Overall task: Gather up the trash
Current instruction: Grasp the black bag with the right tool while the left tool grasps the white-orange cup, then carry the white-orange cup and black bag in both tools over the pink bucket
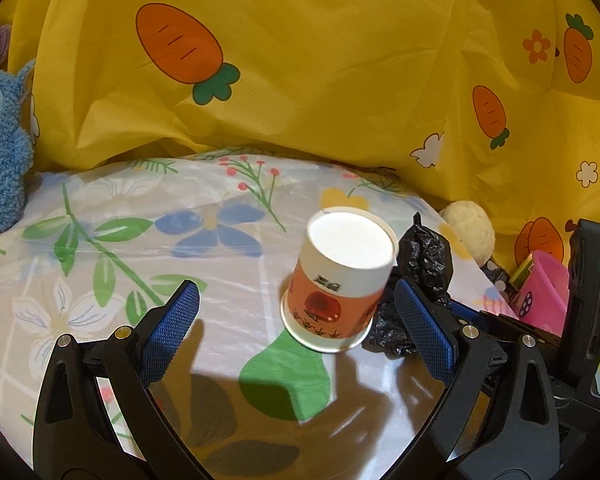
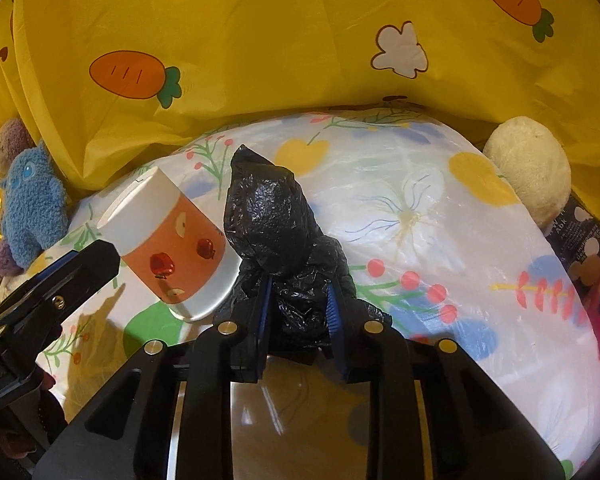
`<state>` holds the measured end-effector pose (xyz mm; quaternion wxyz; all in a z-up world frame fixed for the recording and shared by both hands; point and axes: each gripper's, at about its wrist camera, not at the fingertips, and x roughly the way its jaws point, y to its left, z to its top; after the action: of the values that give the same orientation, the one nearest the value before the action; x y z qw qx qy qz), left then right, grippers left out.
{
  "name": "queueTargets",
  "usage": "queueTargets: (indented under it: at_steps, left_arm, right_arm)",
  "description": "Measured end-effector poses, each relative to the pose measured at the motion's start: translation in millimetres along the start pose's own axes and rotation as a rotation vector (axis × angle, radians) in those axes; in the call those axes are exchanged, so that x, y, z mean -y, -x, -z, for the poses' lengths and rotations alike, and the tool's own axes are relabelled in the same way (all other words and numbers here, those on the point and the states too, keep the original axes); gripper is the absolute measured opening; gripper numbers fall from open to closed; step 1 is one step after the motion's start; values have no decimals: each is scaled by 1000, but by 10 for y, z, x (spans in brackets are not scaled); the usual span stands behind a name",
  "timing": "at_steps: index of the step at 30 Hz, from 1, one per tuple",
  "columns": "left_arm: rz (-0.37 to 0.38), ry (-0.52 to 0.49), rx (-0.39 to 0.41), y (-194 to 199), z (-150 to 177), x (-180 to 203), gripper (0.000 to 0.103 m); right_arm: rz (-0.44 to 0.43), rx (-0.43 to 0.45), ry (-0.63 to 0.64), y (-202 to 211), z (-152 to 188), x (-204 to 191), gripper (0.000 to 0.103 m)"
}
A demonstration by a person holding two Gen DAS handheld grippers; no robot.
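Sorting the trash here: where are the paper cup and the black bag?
paper cup (image 1: 332, 292): left wrist view, on its printed side.
black bag (image 2: 268, 216): right wrist view, on its crumpled upper part.

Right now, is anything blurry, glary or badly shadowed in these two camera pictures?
Left wrist view: the paper cup looks slightly motion-smeared, the gripper throws dark shadows on the shiny tablecloth, and fisheye bending curves the edges. Right wrist view: glare whitens the tablecloth around the black bag; the gripper stays sharp.
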<state>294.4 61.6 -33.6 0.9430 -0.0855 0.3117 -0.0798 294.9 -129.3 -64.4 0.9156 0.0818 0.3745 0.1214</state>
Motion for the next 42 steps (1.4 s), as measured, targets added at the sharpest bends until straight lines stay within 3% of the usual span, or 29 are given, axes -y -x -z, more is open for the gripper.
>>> queueTargets:
  at_steps: [6, 10, 16, 17, 29, 42]
  left_arm:
    - [11, -82, -10, -170, -20, 229, 96]
    - [9, -83, -51, -291, -42, 257, 92]
    - [9, -113, -123, -447, -32, 309, 62]
    - [9, -112, -129, -460, -31, 308, 61]
    - [-9, -117, -85, -224, 9, 324, 58]
    - [26, -174, 0, 503, 148, 657, 58]
  right_arm:
    - [5, 29, -23, 87, 6, 116, 26]
    - [4, 31, -50, 99, 9, 208, 26]
    - [8, 39, -58, 116, 13, 264, 26]
    - [8, 37, -57, 113, 17, 267, 26]
    - [6, 59, -64, 192, 24, 270, 26]
    - [18, 158, -14, 954, 266, 266, 26]
